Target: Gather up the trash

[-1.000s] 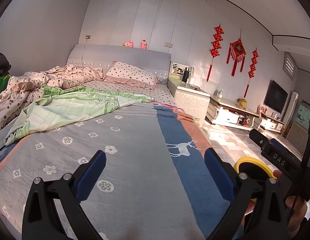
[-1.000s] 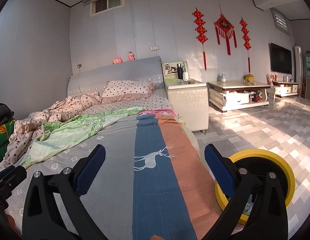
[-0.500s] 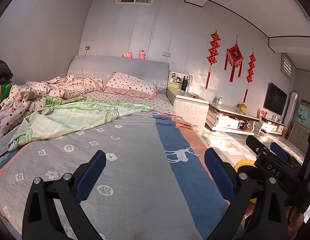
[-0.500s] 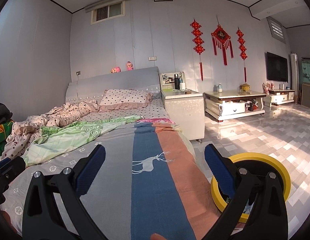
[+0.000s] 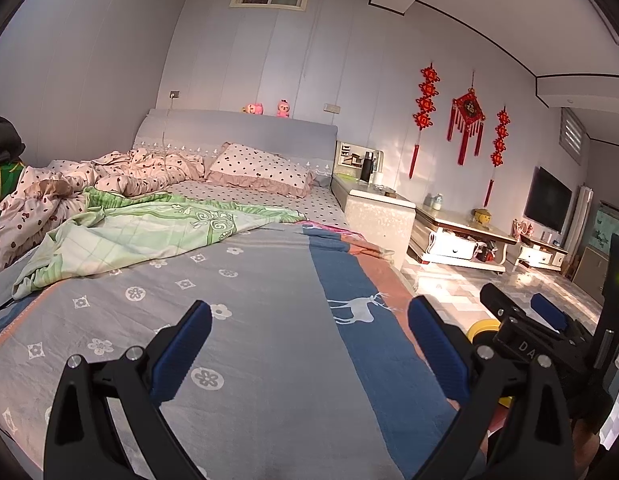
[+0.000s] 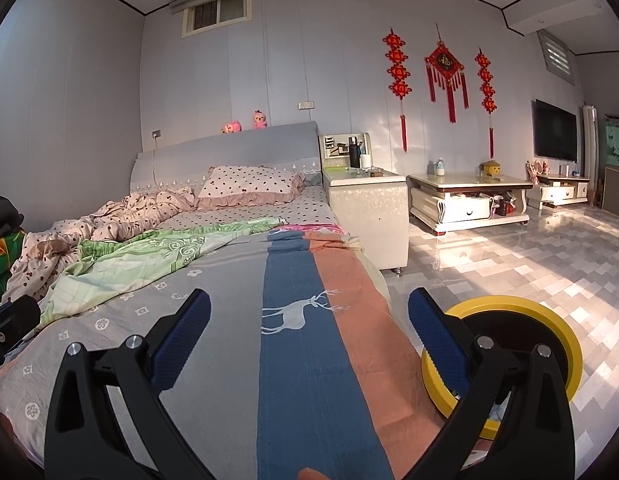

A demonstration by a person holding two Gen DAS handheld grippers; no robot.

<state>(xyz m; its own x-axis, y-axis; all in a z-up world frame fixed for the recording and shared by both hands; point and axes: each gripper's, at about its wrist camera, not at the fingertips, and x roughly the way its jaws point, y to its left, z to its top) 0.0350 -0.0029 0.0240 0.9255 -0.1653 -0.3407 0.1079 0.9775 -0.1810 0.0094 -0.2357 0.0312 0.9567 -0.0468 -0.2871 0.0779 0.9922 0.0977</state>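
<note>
A: Warm low sunlight falls from the right; the floor [image 6: 509, 256] glares, and the wall [image 6: 369, 80] catches soft patches.
B: The left corner is dim. Both views are sharp, bowed at the edges, with black vignetted corners.

The near part of the bed [image 6: 237, 344] is flat and bare, so there is lots of room there. Farther back, a bunched green sheet [image 6: 149, 256] and spotted quilt [image 6: 121, 216] fill the left side. A yellow bin [image 6: 549, 320] stands on the floor right beside the bed's edge.
</note>
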